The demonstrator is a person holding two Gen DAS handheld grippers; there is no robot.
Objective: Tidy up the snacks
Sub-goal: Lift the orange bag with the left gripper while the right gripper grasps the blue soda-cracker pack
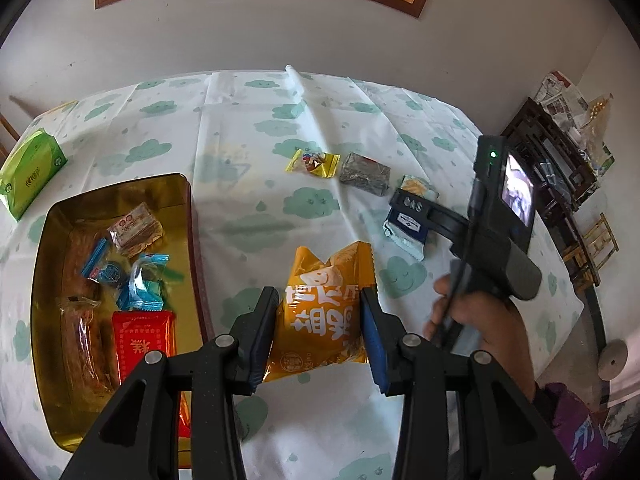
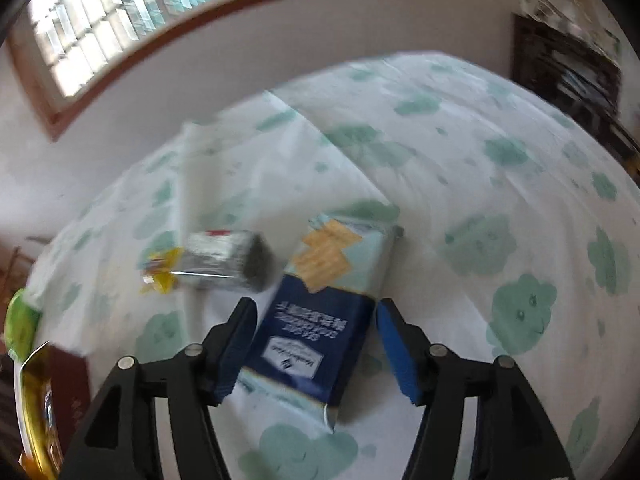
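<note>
The left gripper [image 1: 320,332] clamped an orange snack bag [image 1: 326,312] printed with white Chinese characters, just right of the gold tin [image 1: 188,216] near the table's [image 1: 248,128] left edge. The right gripper [image 2: 316,344] stood wide around a blue cracker packet [image 2: 316,320], its lettering blurred, with bare cloth toward the right edge.

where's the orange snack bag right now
In the left wrist view the orange snack bag sits low and central between the left gripper jaws, on the cloud-print tablecloth just right of the gold tin.
</note>
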